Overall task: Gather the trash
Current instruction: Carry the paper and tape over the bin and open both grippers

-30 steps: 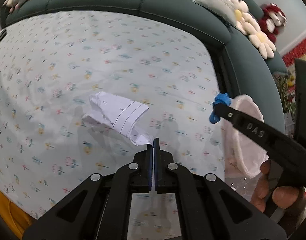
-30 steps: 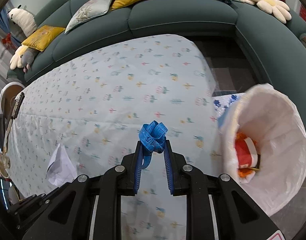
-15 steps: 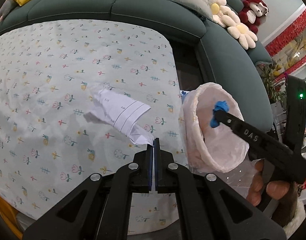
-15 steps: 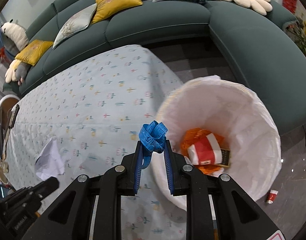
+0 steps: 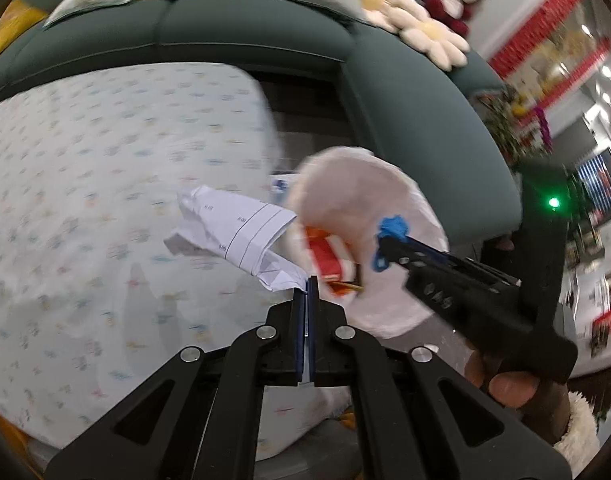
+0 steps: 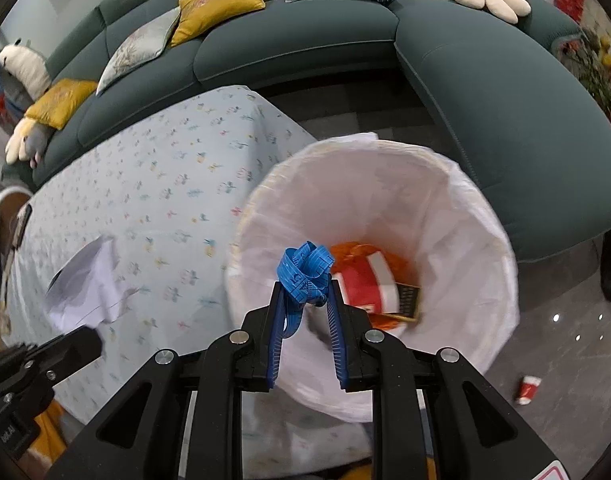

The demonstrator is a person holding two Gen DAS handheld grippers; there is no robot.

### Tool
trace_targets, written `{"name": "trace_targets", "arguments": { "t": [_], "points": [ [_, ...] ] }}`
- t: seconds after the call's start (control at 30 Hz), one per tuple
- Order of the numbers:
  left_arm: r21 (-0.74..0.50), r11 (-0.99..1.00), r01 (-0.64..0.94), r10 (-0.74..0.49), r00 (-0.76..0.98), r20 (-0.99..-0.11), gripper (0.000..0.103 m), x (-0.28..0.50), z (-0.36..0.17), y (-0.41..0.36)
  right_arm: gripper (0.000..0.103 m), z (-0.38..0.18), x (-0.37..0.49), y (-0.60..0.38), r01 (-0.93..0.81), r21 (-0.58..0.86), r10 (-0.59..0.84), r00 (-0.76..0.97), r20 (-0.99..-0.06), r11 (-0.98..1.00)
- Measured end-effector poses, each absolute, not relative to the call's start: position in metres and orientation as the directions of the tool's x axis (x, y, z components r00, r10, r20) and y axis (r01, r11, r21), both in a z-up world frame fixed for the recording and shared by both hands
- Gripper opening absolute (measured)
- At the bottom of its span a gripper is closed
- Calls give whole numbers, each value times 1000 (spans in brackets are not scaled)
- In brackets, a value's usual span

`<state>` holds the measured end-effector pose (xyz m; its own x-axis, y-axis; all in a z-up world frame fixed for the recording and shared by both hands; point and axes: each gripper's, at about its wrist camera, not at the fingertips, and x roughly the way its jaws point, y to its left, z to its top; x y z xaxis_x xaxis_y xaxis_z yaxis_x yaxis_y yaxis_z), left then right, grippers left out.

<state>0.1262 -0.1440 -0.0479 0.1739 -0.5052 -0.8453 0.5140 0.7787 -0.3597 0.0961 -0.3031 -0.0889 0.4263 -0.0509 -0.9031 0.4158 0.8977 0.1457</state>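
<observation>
The left gripper (image 5: 305,280) is pressed fully together on a corner of one crumpled sheet of lined paper (image 5: 235,232), which hangs off the fingertips above the patterned tablecloth (image 5: 85,168), beside the rim of the bin. The right gripper (image 6: 303,284) is pinched on one bunched blue measuring tape (image 6: 303,266), held over the mouth of the white-lined waste bin (image 6: 485,208). Inside the bin, one red-and-white wrapper (image 6: 363,280) and some orange scrap (image 6: 349,250) are seen; a dark item beside them cannot be identified. One small red-and-white piece (image 6: 528,389) is noted on the floor beyond the bin, uncollected. Risks are judged as follows. The paper is held only by a thin corner, so it could tear free or slip before the bin is reached and land on the cloth or floor. If released from its present position it would be likely to fall outside the rim, since most of the sheet lies over the table. The tape is loosely bunched, with a tail trailing down between the jaws, and could snag on a finger when let go. The two grippers are close together at the bin mouth, and a collision could be caused by simultaneous release. Counted: two grippers, one bin, one paper, one tape, one floor piece.
</observation>
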Motion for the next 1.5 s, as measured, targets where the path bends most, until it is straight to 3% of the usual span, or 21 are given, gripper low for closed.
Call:
{"name": "trace_targets", "arguments": {
  "t": [0.37,0.77,0.83,0.87,0.97,1.07,1.13,1.2,1.4,1.5],
  "points": [
    [-356,680,641,-532,97,-841,0,102,-65,-245,20,-94,73,-364,362,74,-73,377,-923,929],
    [-352,710,610,-500,86,-862,4,107,-100,-259,20,-108,81,-375,296,49,-61,352,-934,954],
    [-337,731,594,-484,104,-869,15,108,-103,-255,21,-111,83,-374,288,40,-64,344,-937,957],
    [-333,737,588,-480,110,-870,26,109,-103,-253,21,-112,84,-374,286,37,-65,339,-938,958],
    [-298,765,570,-454,150,-878,37,110,-103,-246,22,-113,86,-370,281,37,-62,338,-939,959],
    [-261,792,551,-421,184,-888,42,110,-102,-239,27,-112,86,-367,281,37,-63,338,-939,959],
    [-231,814,533,-395,217,-893,43,110,-100,-232,36,-110,85,-364,275,32,-67,345,-936,961],
    [-198,836,512,-364,247,-898,52,110,-98,-222,43,-105,83,-359,263,22,-77,359,-930,964],
    [-117,888,445,-280,320,-905,53,104,-98,-195,61,-91,67,-345,251,-13,-127,444,-887,968],
    [-98,903,419,-256,339,-905,53,101,-102,-188,62,-95,60,-343,246,-3,-124,479,-869,969]
  ]
}}
